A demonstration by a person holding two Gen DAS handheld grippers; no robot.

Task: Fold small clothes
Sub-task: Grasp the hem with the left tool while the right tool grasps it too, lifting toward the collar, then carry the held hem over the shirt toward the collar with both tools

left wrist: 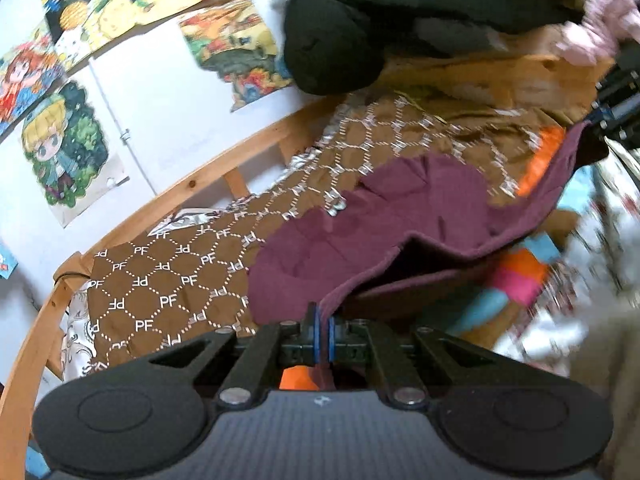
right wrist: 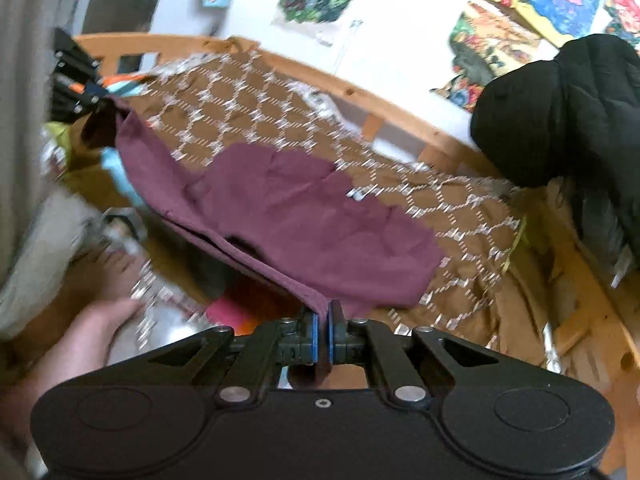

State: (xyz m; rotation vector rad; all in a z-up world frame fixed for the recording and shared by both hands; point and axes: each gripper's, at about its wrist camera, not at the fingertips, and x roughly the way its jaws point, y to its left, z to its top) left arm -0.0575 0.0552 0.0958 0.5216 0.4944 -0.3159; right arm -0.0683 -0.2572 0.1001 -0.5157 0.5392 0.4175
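- Left gripper [left wrist: 323, 322]: fingers pressed together, pinching one corner of the maroon garment [left wrist: 360, 216]. The cloth edge runs straight out from between the blue pads [left wrist: 317, 330].
- Right gripper [right wrist: 323, 320]: fingers likewise pressed together on another corner of the same garment [right wrist: 304, 208], cloth caught between its blue pads [right wrist: 315, 334].
- Garment: held up by its near edge between the two grippers. The far part drapes down onto the brown quilt [left wrist: 168, 280]. A dark opening shows under the near hem in both views.
- In the right wrist view, the left gripper [right wrist: 98, 104] appears at the far left end of the garment, holding its corner. In the left wrist view, the right gripper's body shows at the right border, blurred; its tips cannot be made out there.
- Quilt: brown with a pale hexagon pattern and "PF" lettering, spread on a wooden-railed bed [left wrist: 188, 188].
- A black garment [left wrist: 340, 40] lies heaped at the far side of the bed, apart from the maroon one.
- Coloured drawings [left wrist: 60, 148] hang on the white wall behind the rail.
- A bare forearm [right wrist: 76, 344] is visible at lower left in the right wrist view.
- Bright multicoloured cloth [left wrist: 516, 276] lies below the raised hem, blurred.
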